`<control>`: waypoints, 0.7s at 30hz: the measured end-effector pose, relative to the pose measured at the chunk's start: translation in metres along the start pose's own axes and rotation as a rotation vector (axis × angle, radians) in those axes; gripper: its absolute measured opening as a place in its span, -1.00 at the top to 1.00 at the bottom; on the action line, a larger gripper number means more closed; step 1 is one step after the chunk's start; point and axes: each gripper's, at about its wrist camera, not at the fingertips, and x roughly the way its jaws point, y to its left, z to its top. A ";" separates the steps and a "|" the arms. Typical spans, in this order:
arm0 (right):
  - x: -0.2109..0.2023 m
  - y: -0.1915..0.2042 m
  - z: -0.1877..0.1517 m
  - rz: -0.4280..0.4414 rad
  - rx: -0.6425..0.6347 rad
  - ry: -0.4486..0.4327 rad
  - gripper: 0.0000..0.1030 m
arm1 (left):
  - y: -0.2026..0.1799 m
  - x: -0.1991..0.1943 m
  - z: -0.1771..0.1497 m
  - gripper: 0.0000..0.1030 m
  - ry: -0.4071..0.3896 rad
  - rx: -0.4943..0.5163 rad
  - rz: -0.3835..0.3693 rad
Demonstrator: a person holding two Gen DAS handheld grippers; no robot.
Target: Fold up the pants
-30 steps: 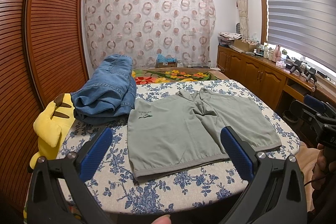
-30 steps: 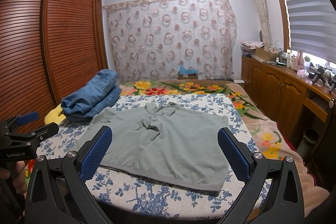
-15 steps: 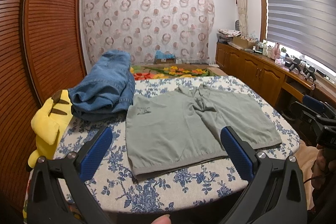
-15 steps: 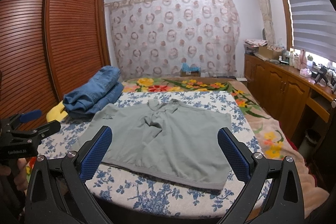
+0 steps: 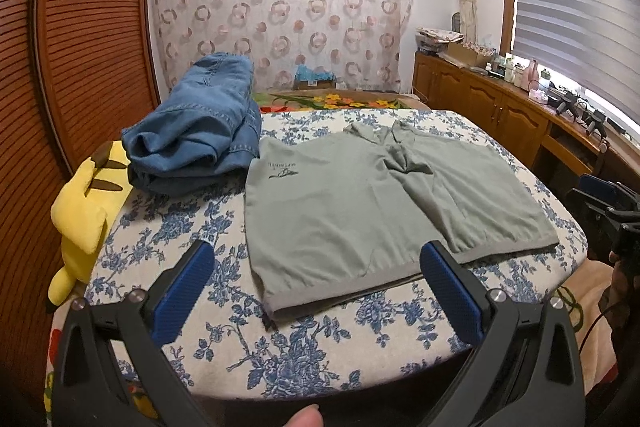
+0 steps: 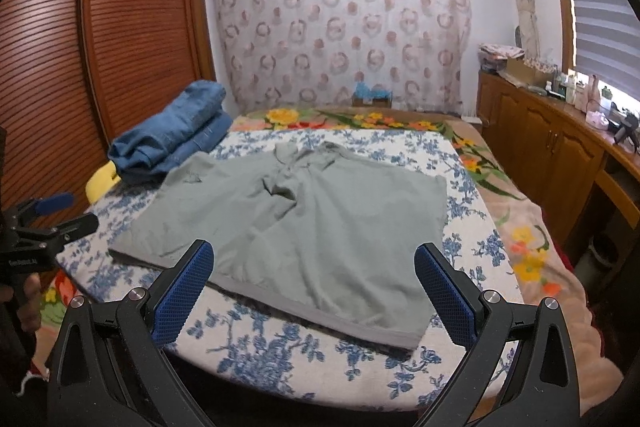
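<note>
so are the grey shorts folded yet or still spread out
Spread out. The grey shorts lie flat on the floral bedspread, both legs side by side, waistband nearest the cameras; neither open gripper touches them.

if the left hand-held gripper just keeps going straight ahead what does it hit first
Most likely the waistband edge of the grey-green shorts, spread flat on the floral tablecloth. The left hand-held gripper is open and empty; depth is hard to judge in the fisheye view.

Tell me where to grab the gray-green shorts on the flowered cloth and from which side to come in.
Take the gray-green shorts by the two corners of the near banded edge, the left gripper at one, the right gripper at the other, coming from the front. They lie spread flat, that edge nearest both open grippers.
</note>
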 end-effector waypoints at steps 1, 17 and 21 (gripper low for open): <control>0.003 -0.002 -0.002 0.001 -0.005 0.008 -0.99 | 0.002 0.002 -0.002 -1.00 0.004 -0.002 -0.001; 0.045 -0.037 -0.038 -0.069 -0.045 0.131 -0.95 | 0.053 0.035 -0.035 -0.89 0.096 -0.078 -0.016; 0.051 -0.041 -0.045 -0.081 -0.041 0.152 -0.92 | 0.063 0.039 -0.040 -0.72 0.111 -0.134 -0.067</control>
